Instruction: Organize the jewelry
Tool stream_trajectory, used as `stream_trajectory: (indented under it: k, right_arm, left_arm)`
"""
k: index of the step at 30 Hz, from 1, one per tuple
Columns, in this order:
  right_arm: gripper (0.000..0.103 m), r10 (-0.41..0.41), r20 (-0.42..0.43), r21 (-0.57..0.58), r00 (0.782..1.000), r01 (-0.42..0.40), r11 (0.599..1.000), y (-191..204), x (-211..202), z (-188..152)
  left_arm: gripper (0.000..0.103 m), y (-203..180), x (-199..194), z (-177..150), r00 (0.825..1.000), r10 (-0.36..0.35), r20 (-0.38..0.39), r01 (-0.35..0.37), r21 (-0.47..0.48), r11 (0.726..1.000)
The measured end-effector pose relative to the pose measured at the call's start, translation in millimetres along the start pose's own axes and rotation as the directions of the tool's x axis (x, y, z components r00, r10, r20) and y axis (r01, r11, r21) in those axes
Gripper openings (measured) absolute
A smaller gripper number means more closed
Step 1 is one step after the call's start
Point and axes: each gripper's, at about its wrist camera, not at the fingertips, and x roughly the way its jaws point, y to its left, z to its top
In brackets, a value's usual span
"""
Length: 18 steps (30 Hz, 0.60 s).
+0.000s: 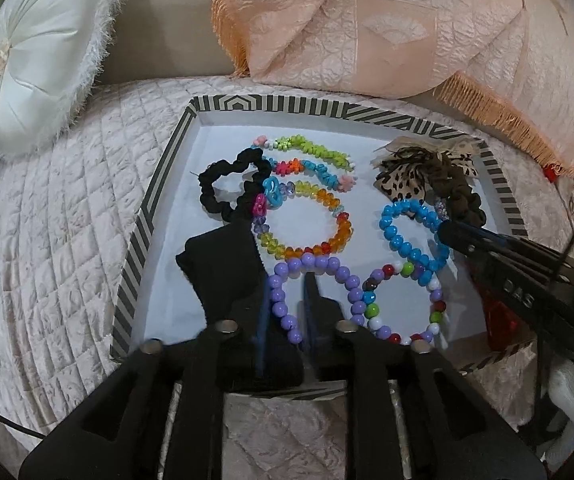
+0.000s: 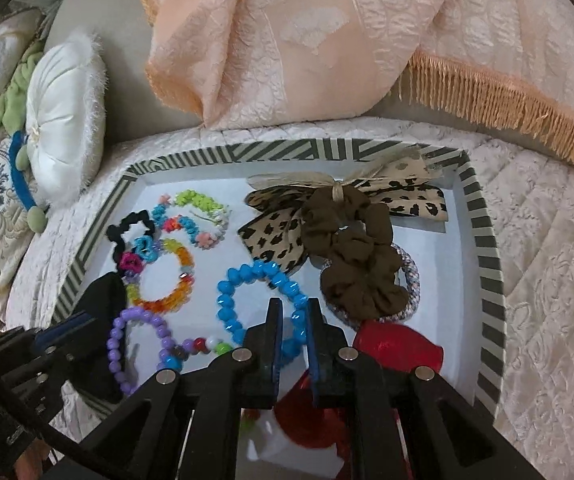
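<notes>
Left gripper point(image 1: 287, 304): jaws partly apart, straddling the near-left arc of the purple bead bracelet point(image 1: 315, 264); whether the pads press the beads cannot be told. A black fabric piece point(image 1: 223, 256) lies just left of the left finger.

Right gripper point(image 2: 293, 320): jaws narrowly apart, with the near-right arc of the blue bead bracelet point(image 2: 247, 280) in the gap; pad contact cannot be told. A red item point(image 2: 399, 348) lies just right of it.

Both bracelets lie flat on the white floor of a striped-rim tray point(image 1: 143, 216). Also inside: multicolour bead bracelet point(image 1: 407, 304) overlapping purple and blue, rainbow faceted bracelet point(image 1: 307, 220), black scrunchie point(image 1: 227, 184), brown scrunchie point(image 2: 351, 252) with leopard-print bow point(image 2: 271, 236).

The tray rests on a quilted cover point(image 1: 47, 240); a peach fringed cushion point(image 1: 367, 20) lies beyond it.
</notes>
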Motion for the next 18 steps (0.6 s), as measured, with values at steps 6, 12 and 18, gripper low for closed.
stream_trajectory:
  k: [6, 12, 18]
  right_arm:
    - [0.030, 0.004, 0.062, -0.019, 0.998, -0.003, 1.000, 9, -32, -11]
    - [0.031, -0.043, 0.146, -0.037, 0.988, 0.049, 0.998, 23, -75, -28]
    - [0.031, -0.102, 0.194, -0.038, 0.976, 0.112, 0.993, 34, -101, -47]
  left_arm:
    - [0.046, 1, -16, -5, 1.000, 0.004, 0.029, -0.004, -0.007, 1.000]
    - [0.046, 7, -39, -15, 0.998, 0.024, 0.064, -0.021, -0.036, 0.999]
    - [0.046, 9, -65, -25, 0.993, 0.044, 0.110, -0.040, -0.043, 0.998]
